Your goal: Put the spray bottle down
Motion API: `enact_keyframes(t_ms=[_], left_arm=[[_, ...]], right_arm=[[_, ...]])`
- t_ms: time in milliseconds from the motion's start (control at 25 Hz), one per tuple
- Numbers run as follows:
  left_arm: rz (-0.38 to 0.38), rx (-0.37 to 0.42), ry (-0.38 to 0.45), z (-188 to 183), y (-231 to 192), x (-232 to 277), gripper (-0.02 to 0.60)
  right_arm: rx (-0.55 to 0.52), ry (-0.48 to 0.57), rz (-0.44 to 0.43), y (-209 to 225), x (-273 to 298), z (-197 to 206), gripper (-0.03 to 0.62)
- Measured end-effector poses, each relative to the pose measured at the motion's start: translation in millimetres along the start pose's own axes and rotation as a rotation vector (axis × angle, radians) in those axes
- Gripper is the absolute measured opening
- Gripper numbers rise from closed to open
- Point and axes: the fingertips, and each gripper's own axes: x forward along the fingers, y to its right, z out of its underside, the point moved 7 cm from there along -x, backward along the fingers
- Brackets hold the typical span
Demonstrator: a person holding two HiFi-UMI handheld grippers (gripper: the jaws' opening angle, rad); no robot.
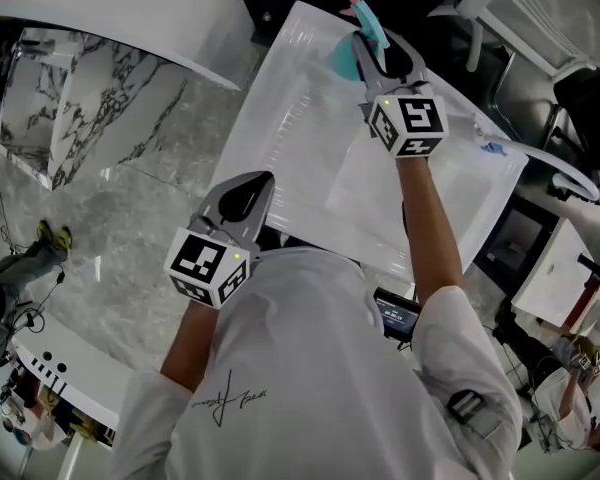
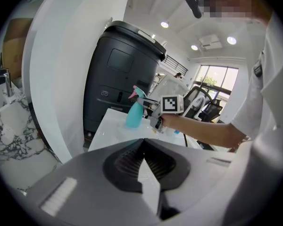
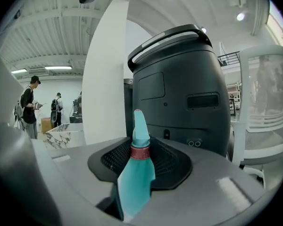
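R arm (image 1: 432,230) outstretched, R tool (image 1: 370,50) clamps spray bottle (image 1: 341,60).

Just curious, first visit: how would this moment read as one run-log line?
right gripper: shut on spray bottle | spray bottle: upright, far end of white table | left gripper: shut, empty

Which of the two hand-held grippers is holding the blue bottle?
The right hand-held gripper: its jaws clamp the teal spray bottle. The left hand-held gripper is shut, with nothing between its jaws.
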Motion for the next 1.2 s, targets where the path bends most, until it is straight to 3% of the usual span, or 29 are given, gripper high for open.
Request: enact_keyframes(t_ms=[560,1200], left_arm=[[-0.062,0.007,0.021,-1,-7,-9,0.032],[-0.061,-0.006,0.035,-3,-9,-12,0.032]], right_arm=[[0.001,0.091,-0.034,-4,14,19,0.121],[-0.042,0.061,-0.033,-12,10,26,0.126]])
